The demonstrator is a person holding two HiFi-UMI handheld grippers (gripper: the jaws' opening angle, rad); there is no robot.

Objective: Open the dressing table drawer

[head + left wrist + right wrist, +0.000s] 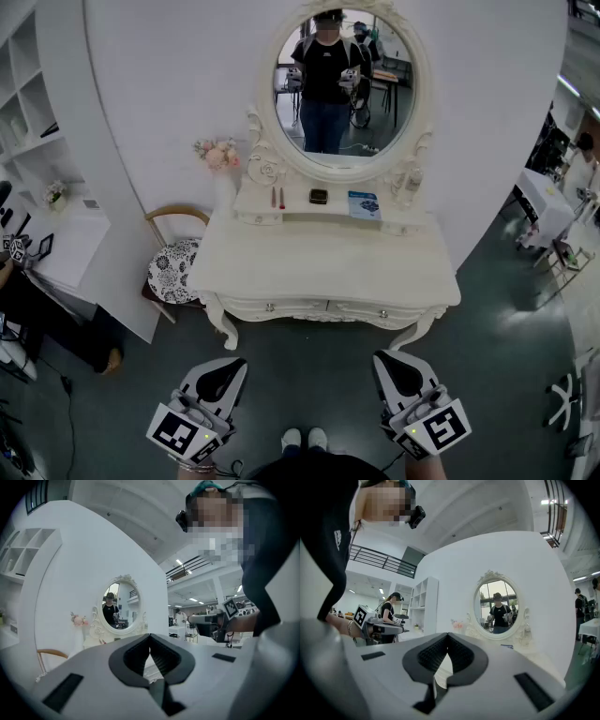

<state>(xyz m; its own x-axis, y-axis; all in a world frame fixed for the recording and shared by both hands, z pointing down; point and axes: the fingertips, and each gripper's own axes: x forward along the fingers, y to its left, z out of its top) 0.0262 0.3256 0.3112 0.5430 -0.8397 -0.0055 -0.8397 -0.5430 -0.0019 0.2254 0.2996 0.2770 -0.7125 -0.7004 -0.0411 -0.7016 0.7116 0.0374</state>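
Head view: a curved white wall panel [159, 103] backs the scene. A white dressing table [323, 267] stands against it, its top bare. An oval mirror [343, 84] in an ornate white frame rises from the table's raised rear shelf and reflects a standing person with a gripper in each hand. A wooden-backed chair [176, 267] with a black-and-white patterned seat sits just beside the table's left end, partly tucked against the wall panel. The left gripper [232, 366] and right gripper [386, 359] are low in the frame, side by side and well apart from each other. Both point toward the table front and touch nothing. In the left gripper view the jaws meet at the tips with nothing between them. The right gripper view shows the same: jaws closed tip to tip and empty. The task items, the left drawer [277, 307] and right drawer [380, 312], lie in the table's front apron. Each carries a small knob and both sit flush, closed. A pink flower bunch [217, 153] stands at the mirror frame's left. On the rear shelf lie a blue card [364, 204], a small dark box [319, 196] and two thin sticks [278, 197].
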